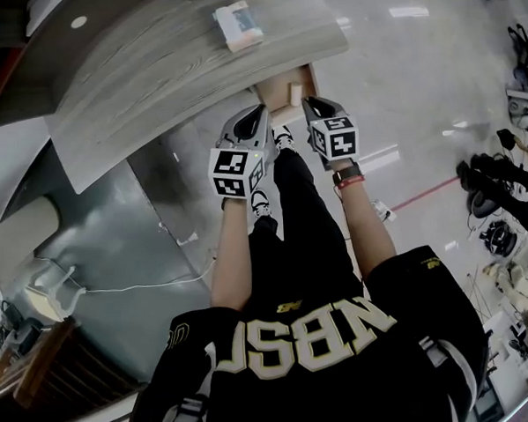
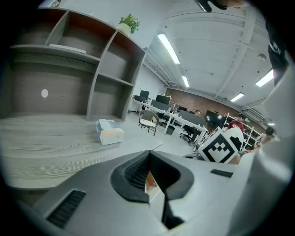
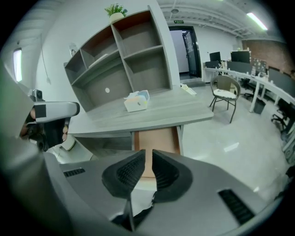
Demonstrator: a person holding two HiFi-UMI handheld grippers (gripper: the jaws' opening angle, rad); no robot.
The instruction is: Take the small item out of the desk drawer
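Observation:
The grey wooden desk (image 1: 195, 68) has its drawer (image 1: 286, 90) pulled out toward me, and its brown bottom (image 3: 154, 140) looks bare where I can see it. No small item shows in any view. My right gripper (image 3: 148, 154) hangs just in front of the drawer, its jaws a narrow slit apart with nothing between them. My left gripper (image 2: 149, 154) is beside it at desk height, tips together. An orange-and-white sliver shows in the hollow behind the tips; I cannot tell what it is. In the head view both the left gripper (image 1: 260, 111) and the right gripper (image 1: 309, 102) point at the drawer.
A tissue box (image 1: 238, 25) lies on the desk top, in front of a shelf unit (image 3: 120, 60). A chair (image 3: 225, 94) stands on the shiny floor to the right. Dark gear (image 1: 501, 193) lies at the far right, and a white cable (image 1: 118, 288) runs over the floor at left.

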